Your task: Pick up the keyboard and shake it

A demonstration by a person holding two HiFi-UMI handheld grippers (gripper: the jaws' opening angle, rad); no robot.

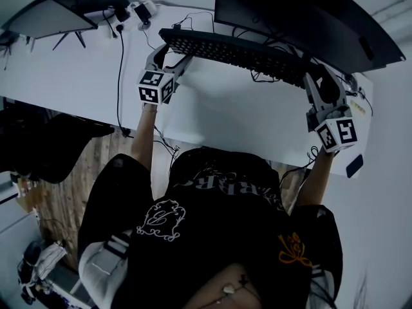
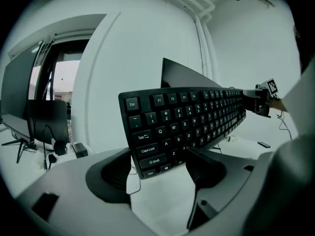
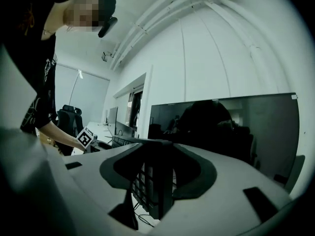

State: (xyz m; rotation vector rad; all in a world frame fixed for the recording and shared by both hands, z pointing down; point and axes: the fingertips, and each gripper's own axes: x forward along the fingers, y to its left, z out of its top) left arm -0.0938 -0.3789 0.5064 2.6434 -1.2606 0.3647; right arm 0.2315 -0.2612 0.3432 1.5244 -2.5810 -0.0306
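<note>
A black keyboard (image 1: 238, 51) hangs in the air above the white desk (image 1: 225, 118), in front of the big monitor. My left gripper (image 1: 170, 62) is shut on its left end; in the left gripper view the key face (image 2: 187, 117) is tilted toward the camera, with the Ctrl corner between the jaws of the left gripper (image 2: 157, 168). My right gripper (image 1: 315, 82) is shut on the right end. In the right gripper view the keyboard (image 3: 150, 186) shows edge-on between the two pads of the right gripper (image 3: 157, 176). Its cable (image 1: 264, 76) dangles below it.
A large dark monitor (image 1: 302, 18) stands just behind the keyboard. A second screen (image 1: 51, 15) on a stand sits at the desk's far left, with cables (image 1: 120, 76) trailing off the edge. A small dark device (image 1: 355, 166) lies at the desk's right edge. A black chair (image 1: 45, 147) stands at the left.
</note>
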